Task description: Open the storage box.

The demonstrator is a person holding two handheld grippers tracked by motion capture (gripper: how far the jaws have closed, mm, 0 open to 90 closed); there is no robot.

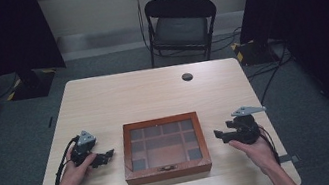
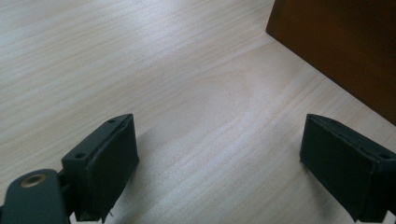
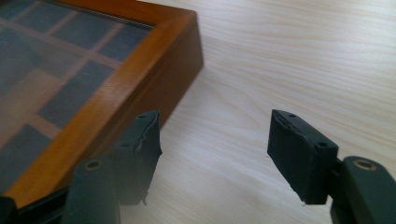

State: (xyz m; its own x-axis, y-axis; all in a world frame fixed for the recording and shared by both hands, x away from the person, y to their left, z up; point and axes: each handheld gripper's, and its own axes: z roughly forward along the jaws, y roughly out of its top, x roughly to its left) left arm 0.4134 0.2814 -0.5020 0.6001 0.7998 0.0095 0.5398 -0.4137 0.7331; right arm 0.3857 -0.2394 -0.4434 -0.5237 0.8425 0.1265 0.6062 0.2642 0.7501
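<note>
The wooden box [image 1: 164, 148], lid closed, is sitting at the near middle of the table [image 1: 152, 89]. The left gripper [image 1: 105, 157] is resting just beside its left wall, jaws standing wide apart and empty. The right gripper [image 1: 220, 135] is hovering beside its right edge, jaws parted, gripping nothing.

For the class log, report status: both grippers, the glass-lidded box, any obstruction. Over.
Left gripper open, empty, left of box. Right gripper open, empty, at its right side. Brown wooden glass-lidded box shut, centre of pale wooden table. Nothing between either gripper and box.
</note>
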